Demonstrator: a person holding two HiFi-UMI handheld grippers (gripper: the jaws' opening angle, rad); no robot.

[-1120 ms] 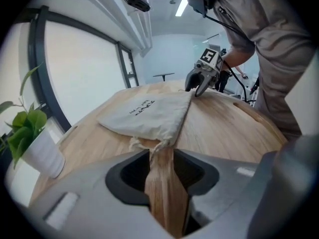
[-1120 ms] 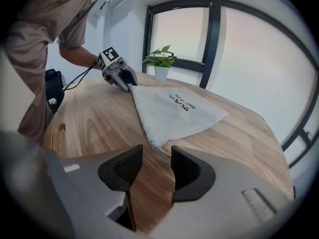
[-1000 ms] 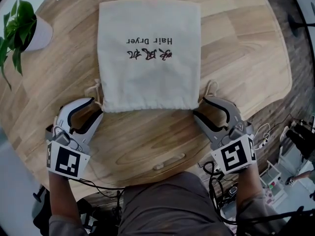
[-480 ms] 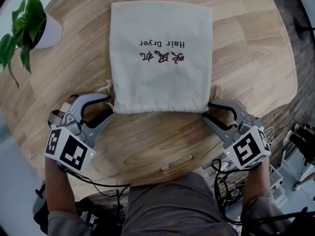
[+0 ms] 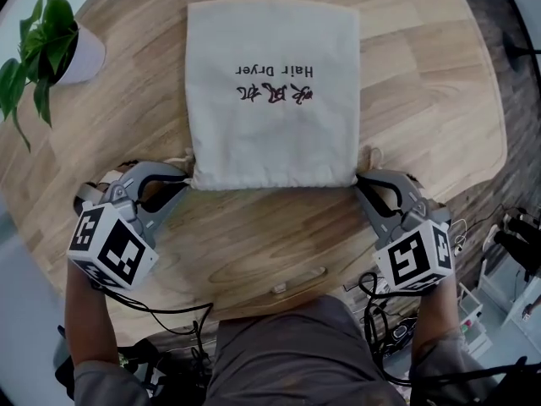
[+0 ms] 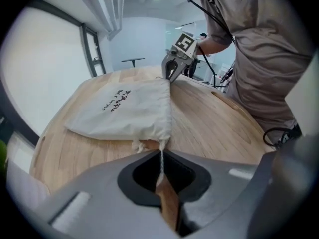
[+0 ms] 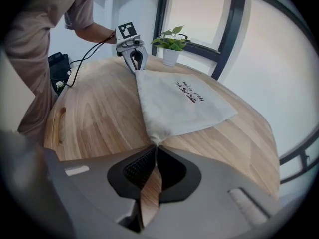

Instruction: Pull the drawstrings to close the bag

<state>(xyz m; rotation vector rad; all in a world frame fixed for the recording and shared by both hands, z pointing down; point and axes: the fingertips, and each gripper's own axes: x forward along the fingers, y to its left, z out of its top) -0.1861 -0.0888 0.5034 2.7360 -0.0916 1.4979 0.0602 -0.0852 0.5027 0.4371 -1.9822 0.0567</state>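
Note:
A cream cloth bag [image 5: 270,91] printed "Hair Dryer" lies flat on the round wooden table [image 5: 254,235], its mouth toward me. My left gripper [image 5: 184,181] sits at the mouth's left corner, shut on the left drawstring [image 6: 160,156], which runs taut from the bag [image 6: 129,108] in between the jaws. At the right corner my right gripper [image 5: 362,181] is shut on the right drawstring [image 7: 156,149], with the bag [image 7: 184,103] just beyond its tips. Each gripper view shows the other gripper across the bag: the right gripper [image 6: 172,72] and the left gripper [image 7: 133,59].
A potted green plant [image 5: 51,49] stands at the table's far left, also visible as the plant [image 7: 172,46] behind the left gripper. The table's near edge has a slot handle [image 5: 296,279]. Cables [image 5: 380,328] hang below the edge by the person's body.
Both grippers, open beside the bag's mouth corners a second ago, have moved in slightly and shut on the drawstrings. The bag has not visibly gathered.

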